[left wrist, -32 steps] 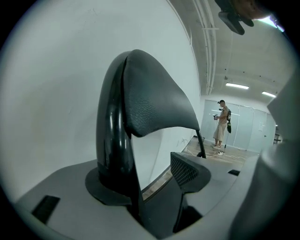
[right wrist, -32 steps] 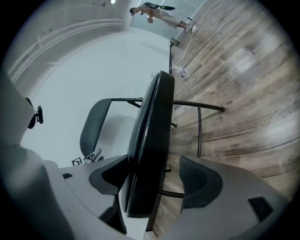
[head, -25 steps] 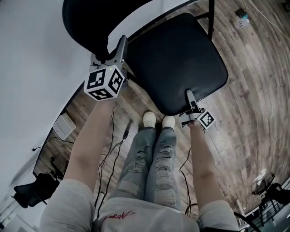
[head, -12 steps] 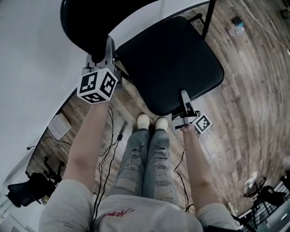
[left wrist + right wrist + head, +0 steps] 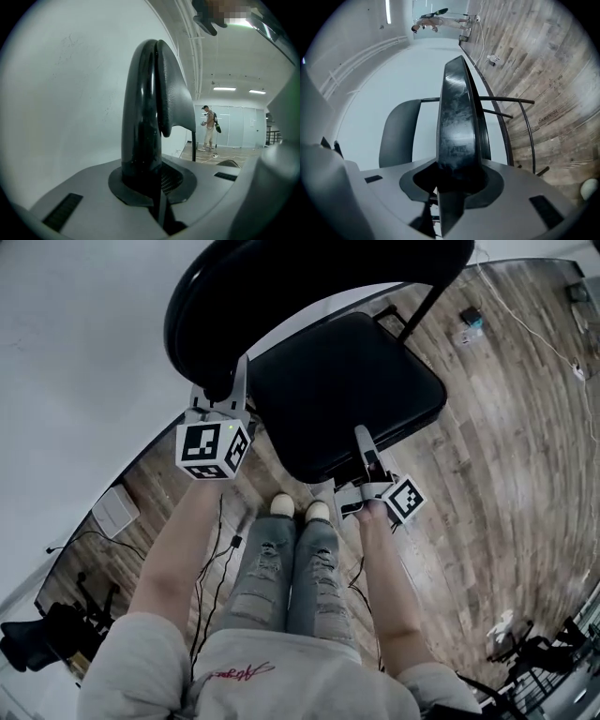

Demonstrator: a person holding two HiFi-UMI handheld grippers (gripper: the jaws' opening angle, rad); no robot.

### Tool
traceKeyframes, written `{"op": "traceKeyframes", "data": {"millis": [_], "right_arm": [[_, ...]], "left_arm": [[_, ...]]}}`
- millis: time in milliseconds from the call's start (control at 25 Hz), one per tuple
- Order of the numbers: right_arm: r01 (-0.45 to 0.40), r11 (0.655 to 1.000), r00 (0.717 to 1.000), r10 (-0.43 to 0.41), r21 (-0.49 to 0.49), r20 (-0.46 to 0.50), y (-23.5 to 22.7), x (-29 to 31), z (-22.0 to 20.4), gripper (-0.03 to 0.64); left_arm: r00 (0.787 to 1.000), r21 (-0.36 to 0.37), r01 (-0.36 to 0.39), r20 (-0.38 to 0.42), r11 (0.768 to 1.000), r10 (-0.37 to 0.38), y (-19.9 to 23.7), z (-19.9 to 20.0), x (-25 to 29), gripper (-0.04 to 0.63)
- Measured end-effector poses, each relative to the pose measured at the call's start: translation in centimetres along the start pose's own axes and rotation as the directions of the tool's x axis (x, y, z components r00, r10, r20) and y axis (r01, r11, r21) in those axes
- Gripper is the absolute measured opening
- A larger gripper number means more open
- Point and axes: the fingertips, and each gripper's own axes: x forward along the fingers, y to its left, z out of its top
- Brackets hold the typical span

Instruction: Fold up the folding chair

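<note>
A black folding chair stands before me, its backrest (image 5: 300, 287) near the top of the head view and its padded seat (image 5: 347, 381) below it. My left gripper (image 5: 225, 390) is shut on the backrest's left frame tube (image 5: 145, 103), which rises straight out of the jaws (image 5: 150, 183). My right gripper (image 5: 361, 442) has the seat's front edge (image 5: 457, 108) between its jaws (image 5: 457, 183). Those jaws are closing and press on the edge. Chair legs (image 5: 525, 126) show to the right of the seat.
My legs and white shoes (image 5: 292, 507) stand just behind the seat. Cables (image 5: 220, 559) trail over the wooden floor, and a white box (image 5: 114, 512) lies by the white wall at the left. A person (image 5: 209, 127) stands far down the room.
Both grippers have risen. The seat's front edge has come up with the right gripper, and the backrest now reaches further across the top of the head view.
</note>
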Motion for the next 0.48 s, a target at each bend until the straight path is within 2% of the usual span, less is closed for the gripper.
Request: {"op": "traceKeyframes", "data": {"millis": [200, 480], "right_arm": [[0.192, 0.981, 0.981, -0.192, -0.013, 0.011, 3.8, 3.1, 0.1, 0.140], [0.333, 0.943, 0.943, -0.333, -0.008, -0.001, 7.8, 7.9, -0.6, 0.138]], "left_arm": [[0.999, 0.071, 0.045, 0.024, 0.996, -0.047, -2.0, 1.4, -0.9, 0.029], [0.997, 0.118, 0.042, 0.059, 0.992, -0.050, -2.2, 2.9, -1.2, 0.029]]}}
